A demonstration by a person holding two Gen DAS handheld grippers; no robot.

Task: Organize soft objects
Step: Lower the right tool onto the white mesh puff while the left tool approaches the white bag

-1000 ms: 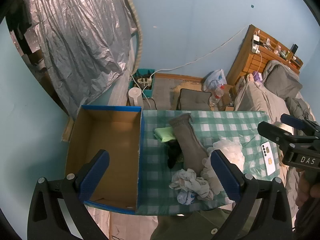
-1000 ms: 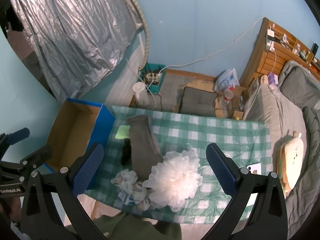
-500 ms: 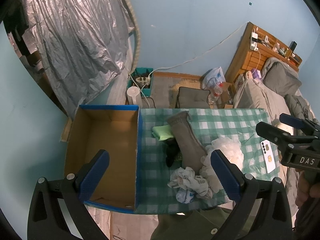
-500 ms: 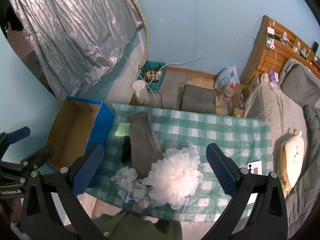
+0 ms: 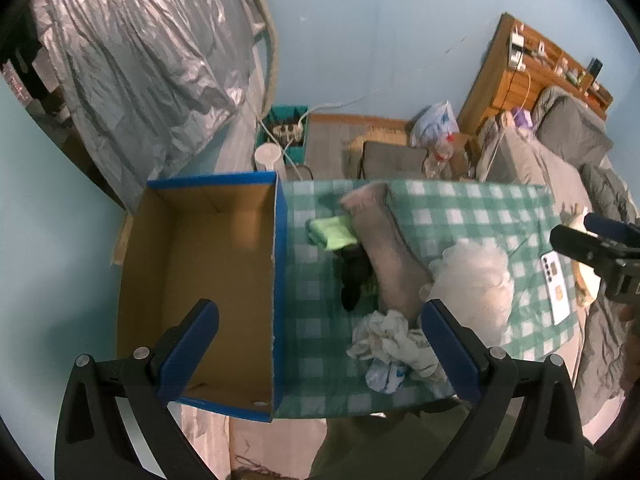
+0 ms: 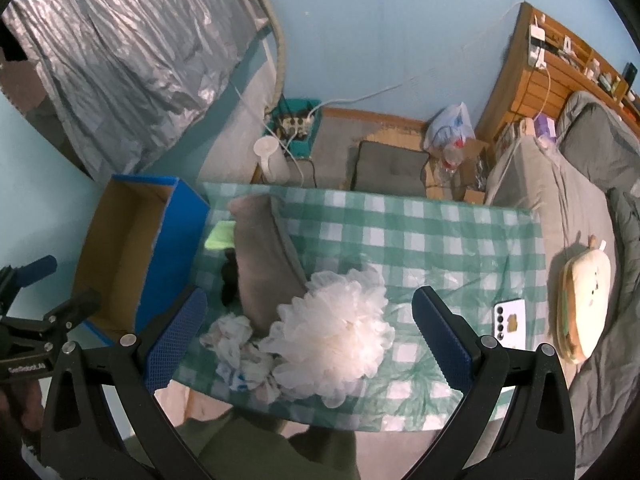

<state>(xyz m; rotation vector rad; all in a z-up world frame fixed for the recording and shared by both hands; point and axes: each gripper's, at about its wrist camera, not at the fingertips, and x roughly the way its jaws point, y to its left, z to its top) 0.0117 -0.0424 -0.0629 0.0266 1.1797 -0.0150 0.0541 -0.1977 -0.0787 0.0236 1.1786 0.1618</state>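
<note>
An empty cardboard box (image 5: 200, 276) stands at the left of the counter (image 6: 440, 232). The left gripper (image 5: 316, 354) is held high with its jaws spread, gripping nothing. Rightward lie a crumpled rag (image 6: 236, 344), a grey sock (image 6: 260, 256) and a white mesh puff (image 6: 332, 332). The right gripper (image 6: 306, 334), jaws likewise spread, is best lowered squarely over the puff before being closed.
</note>
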